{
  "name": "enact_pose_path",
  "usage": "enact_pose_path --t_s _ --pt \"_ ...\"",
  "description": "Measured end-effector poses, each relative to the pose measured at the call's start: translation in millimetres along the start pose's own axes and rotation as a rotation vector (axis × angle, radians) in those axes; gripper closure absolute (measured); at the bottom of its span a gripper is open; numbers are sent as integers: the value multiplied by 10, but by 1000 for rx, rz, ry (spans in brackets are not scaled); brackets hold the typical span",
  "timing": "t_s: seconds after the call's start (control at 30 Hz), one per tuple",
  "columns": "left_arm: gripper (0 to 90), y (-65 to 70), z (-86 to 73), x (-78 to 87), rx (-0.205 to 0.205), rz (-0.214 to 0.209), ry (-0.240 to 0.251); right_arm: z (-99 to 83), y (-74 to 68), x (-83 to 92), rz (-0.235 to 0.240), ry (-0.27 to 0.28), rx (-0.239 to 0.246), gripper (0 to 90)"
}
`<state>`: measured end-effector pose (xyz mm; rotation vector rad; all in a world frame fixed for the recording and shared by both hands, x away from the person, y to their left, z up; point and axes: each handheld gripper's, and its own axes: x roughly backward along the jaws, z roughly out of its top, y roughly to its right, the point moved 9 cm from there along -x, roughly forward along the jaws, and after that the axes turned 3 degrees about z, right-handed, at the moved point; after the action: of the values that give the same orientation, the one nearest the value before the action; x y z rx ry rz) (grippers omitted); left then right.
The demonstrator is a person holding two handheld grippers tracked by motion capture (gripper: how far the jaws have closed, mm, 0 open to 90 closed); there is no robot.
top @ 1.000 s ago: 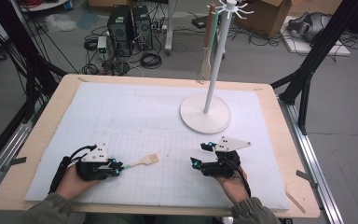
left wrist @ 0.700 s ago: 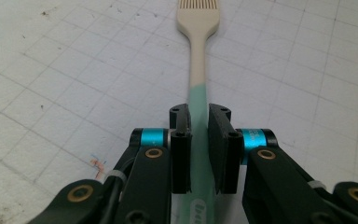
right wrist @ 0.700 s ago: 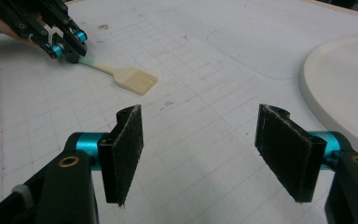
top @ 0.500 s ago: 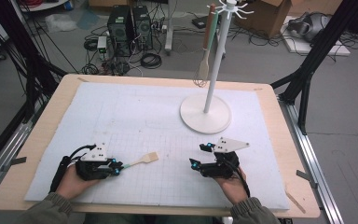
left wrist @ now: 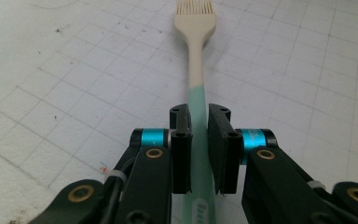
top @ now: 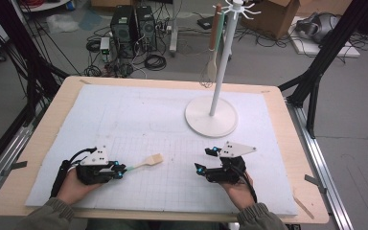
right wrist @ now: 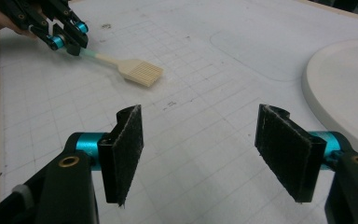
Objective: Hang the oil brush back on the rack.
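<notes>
The left gripper [top: 119, 170] is clamped on the green handle of the brush [top: 146, 162]; in the left gripper view both pads meet the handle's sides, and the handle runs straight out between them to the cream head. The brush lies low over the mat [top: 139, 115], at the front left of the table [top: 48, 139], with its head pointing toward the centre. Whether the head rests on the mat or hangs just clear of it cannot be told.

The grip sits toward the rear of the handle, so most of the length projects forward. A good lift therefore keeps the hand level and raises it straight up, so that the head does not droop or drag on the mat. The pads should stay square on the handle's flat sides; a twist of the wrist could roll the handle out of them.

The right gripper [top: 204, 160] rests on the mat at front right, jaws wide apart and empty, well apart from the brush. It should stay clear of the lift path.

Behind it, the stand [top: 212, 115] already carries a utensil [top: 211, 60] on one hook. The likely target is a free hook; approaching from the side away from that utensil would avoid knocking it.
</notes>
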<state>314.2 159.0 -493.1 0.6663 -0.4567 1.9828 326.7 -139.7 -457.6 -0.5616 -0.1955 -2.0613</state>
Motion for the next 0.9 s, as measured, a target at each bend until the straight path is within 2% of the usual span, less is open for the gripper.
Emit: enact_pose_path --t_s 0.27,0.57,0.9 --pt "795 4 47 43 -6 -1 27 3 -35 -11 12 -3 9 316" --pt "795 42 100 50 -16 -16 33 1 -93 -49 43 -21 37 316" --pt "794 99 197 43 -39 -35 38 78 -188 -41 119 -11 59 315"
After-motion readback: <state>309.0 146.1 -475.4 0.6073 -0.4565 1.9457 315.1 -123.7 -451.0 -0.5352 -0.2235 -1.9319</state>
